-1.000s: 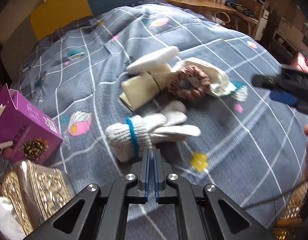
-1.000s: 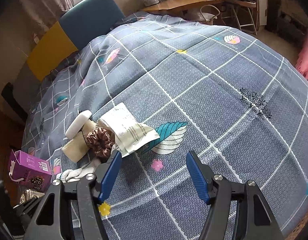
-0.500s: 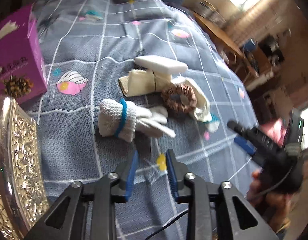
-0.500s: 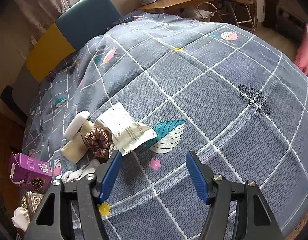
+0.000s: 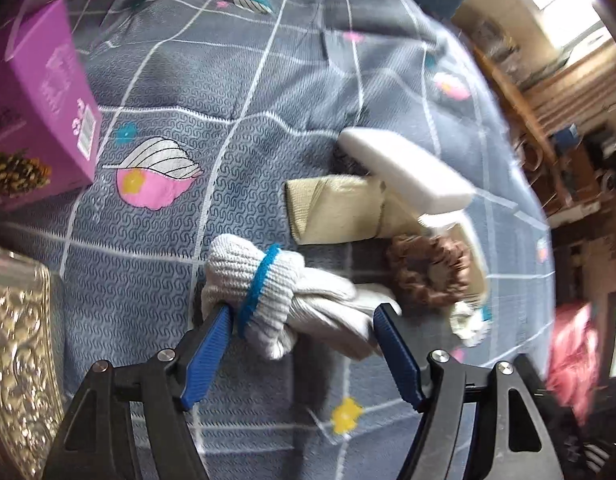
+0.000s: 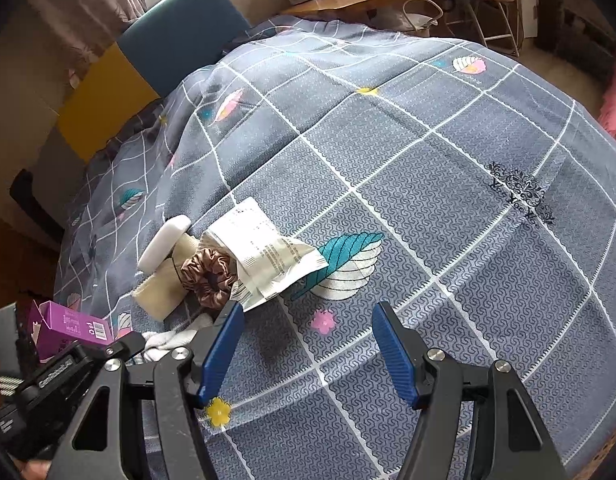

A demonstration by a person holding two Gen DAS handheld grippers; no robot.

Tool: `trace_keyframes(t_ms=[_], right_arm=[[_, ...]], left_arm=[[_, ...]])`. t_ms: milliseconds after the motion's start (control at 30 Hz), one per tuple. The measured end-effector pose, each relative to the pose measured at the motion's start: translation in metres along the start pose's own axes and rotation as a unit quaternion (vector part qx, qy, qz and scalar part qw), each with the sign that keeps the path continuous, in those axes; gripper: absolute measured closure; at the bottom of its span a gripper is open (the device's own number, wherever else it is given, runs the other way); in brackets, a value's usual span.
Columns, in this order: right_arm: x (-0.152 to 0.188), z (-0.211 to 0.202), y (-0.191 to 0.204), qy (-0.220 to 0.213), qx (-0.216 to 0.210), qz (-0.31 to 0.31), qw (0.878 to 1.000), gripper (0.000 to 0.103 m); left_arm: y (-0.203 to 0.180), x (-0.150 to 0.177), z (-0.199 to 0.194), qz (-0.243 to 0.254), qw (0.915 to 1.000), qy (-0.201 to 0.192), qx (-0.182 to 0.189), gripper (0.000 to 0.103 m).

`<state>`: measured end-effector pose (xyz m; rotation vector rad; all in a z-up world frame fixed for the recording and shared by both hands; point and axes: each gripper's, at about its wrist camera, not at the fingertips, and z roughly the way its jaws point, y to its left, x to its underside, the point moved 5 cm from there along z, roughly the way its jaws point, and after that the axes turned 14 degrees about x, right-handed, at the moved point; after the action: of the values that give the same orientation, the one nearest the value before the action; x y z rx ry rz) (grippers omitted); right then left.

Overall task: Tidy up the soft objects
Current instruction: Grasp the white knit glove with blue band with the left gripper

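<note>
A: Left wrist view, from the left: you have a purple box [image 5: 40, 92] standing on the quilt [image 5: 236, 92], its top flap up, contents hidden. Below it sits a gold embossed tin [image 5: 16, 344]; what it holds you cannot tell either.

B: And the glove?

A: The glove bundle [image 5: 268, 292], banded in blue, lies on the quilt straight ahead. Your left gripper [image 5: 302, 320] is spread wide around it, the left pad touching the cuff, nothing clamped yet. Push in so the band sits between the pads, then squeeze there; I judge the loose fingers at the right would slip out.

B: What is past it?

A: A beige cloth [image 5: 332, 208], a white pad [image 5: 404, 172] resting on it, then a brown scrunchie [image 5: 428, 272], all touching. Lift straight up so you do not drag them.

B: And my other hand?

A: Your right gripper [image 6: 306, 330] hangs released over bare quilt, just beside a paper packet [image 6: 264, 252].
</note>
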<state>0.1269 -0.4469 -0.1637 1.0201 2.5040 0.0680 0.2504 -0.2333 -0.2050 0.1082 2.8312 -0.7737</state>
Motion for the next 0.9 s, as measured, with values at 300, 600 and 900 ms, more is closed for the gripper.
trace_keyframes(t_ms=[300,600,900], right_arm=[[0.002,0.003,0.003,0.003,0.000,-0.007,1.000,0.036],[0.007,0.005,0.017,-0.003,0.004,-0.052,0.999,0.050],[0.014,0.005,0.044,-0.009,-0.017,-0.097,0.995,0.050]], left_arm=[[-0.008,0.019,-0.005,0.098,0.9951,-0.006,-0.014,0.079],[-0.013,0.039,-0.048,0.150,0.9882,-0.032,0.008,0.088],[-0.015,0.052,-0.059,0.172,0.9847,-0.009,0.027,0.097]])
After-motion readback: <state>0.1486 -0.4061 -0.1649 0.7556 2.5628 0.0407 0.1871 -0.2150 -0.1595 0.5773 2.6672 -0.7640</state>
